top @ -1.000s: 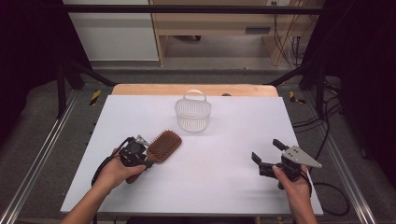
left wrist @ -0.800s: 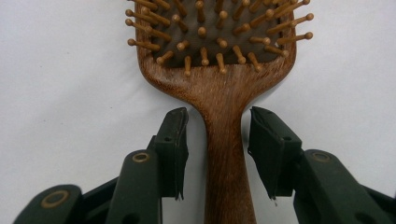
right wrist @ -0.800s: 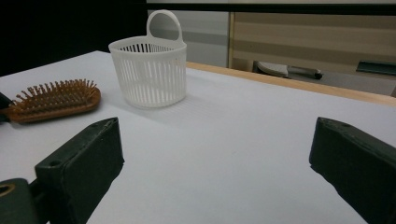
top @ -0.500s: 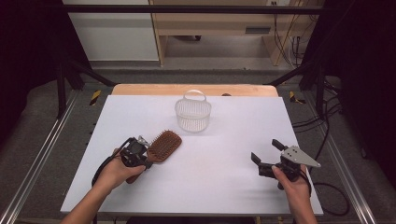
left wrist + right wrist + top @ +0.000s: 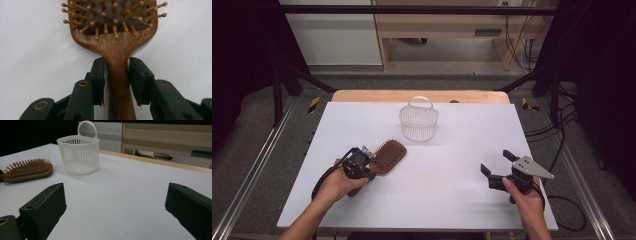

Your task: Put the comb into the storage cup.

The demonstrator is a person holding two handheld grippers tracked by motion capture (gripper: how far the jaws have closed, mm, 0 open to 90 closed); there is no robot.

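Your left gripper (image 5: 117,82) has just been closing on the hairbrush (image 5: 384,157). In the left gripper view its fingers (image 5: 98,77) sit on both sides of the wooden handle at the neck, right below the bristle pad; the handle is between them and contact looks made or as good as made on both sides. I'd call it gripped, but not yet proven by a lift.

The brush lies flat on the white counter (image 5: 447,200), bristles up, at your left front. The head points toward the white basket (image 5: 418,121), which stands upright and apart from it, toward the far edge, loop handle up.

Your right gripper (image 5: 498,176) sits idle over the counter at your right, fingers spread wide, nothing between them; its own view looks across bare counter to the basket and brush.

Progress, as I read it:
- reach and grasp: done or nearly done
- lift: not started, brush rests on the counter
- carry to the basket and drop in: likely what's left, basket looks empty
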